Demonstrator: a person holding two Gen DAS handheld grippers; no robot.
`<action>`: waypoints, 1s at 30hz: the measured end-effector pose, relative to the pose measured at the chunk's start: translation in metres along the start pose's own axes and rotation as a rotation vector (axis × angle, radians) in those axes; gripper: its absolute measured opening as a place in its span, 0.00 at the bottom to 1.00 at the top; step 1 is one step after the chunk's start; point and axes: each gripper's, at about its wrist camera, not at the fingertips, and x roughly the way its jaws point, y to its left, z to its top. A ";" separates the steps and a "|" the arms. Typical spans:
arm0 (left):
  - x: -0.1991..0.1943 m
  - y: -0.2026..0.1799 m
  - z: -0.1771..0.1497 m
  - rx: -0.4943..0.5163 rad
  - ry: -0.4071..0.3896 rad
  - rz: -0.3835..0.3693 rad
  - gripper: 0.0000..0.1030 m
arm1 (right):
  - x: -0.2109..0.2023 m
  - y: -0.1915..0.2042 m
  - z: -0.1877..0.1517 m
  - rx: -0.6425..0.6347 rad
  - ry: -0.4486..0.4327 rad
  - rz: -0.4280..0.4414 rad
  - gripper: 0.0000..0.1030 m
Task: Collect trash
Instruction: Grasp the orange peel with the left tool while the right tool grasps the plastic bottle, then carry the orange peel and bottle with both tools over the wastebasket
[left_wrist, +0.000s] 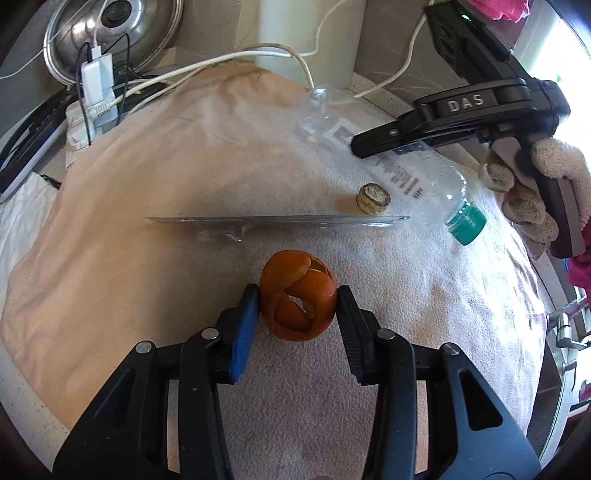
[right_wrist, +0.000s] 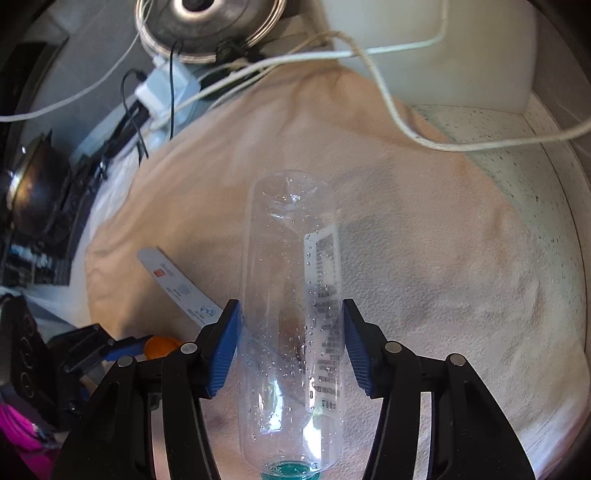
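Left gripper (left_wrist: 298, 301) clamps an orange peel (left_wrist: 297, 295) on the towel-covered surface (left_wrist: 129, 221); right gripper (right_wrist: 291, 347) grips a clear plastic bottle (right_wrist: 291, 295).

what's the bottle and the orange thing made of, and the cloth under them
Bottle: clear thin plastic, glossy, see-through with droplets inside, printed label, teal cap likely plastic too.
Orange thing: looks like dried citrus peel, matte, curled strips around a hollow.
Cloth: soft beige fabric, towel-like nap, wrinkled.

Pale towel (left_wrist: 155, 192) spread over speckled counter (right_wrist: 517, 155); metal lid (left_wrist: 122, 33), white cables (right_wrist: 388, 92) and charger (left_wrist: 96, 79) behind; daylight from right.
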 end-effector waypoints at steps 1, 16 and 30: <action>-0.003 0.001 0.000 -0.002 -0.005 0.000 0.41 | -0.005 -0.002 -0.001 0.012 -0.013 0.005 0.51; -0.066 0.020 -0.019 0.018 -0.074 0.009 0.41 | -0.063 0.026 -0.057 0.169 -0.200 0.088 0.51; -0.114 0.035 -0.060 0.102 -0.090 -0.003 0.41 | -0.072 0.085 -0.132 0.280 -0.285 0.098 0.51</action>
